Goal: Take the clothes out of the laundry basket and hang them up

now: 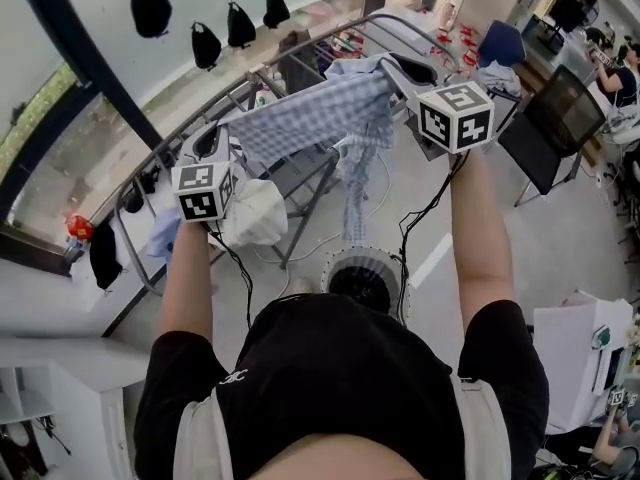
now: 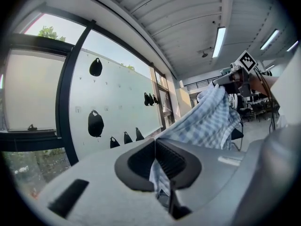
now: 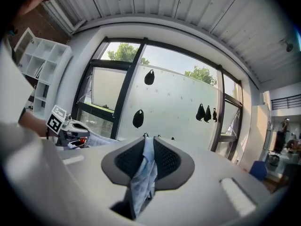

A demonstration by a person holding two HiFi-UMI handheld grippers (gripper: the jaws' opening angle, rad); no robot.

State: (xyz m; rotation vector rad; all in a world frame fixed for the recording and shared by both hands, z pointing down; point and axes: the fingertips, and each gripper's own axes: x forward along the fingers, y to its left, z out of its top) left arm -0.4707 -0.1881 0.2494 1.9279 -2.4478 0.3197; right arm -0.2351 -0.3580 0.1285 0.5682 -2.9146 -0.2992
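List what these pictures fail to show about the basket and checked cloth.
Head view, laundry basket: inside too dark to show contents; near rim hidden by the person's body.
Head view, checked cloth: bunched, so the garment type is unclear.
Head view, dark item on the rack: too small to identify.

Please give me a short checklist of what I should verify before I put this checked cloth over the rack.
1. Left gripper closed on the checked cloth: ok, fabric sits between the pads.
2. Right gripper closed on the same cloth: ok.
3. Cloth spread between both grippers: ok, though one part hangs down in the middle.
4. Hanging part free of the laundry basket: cannot tell from above.
5. Free place on the rack rail under the cloth: cannot tell, the cloth hides it.
6. White garment beside the left gripper not caught: cannot tell.
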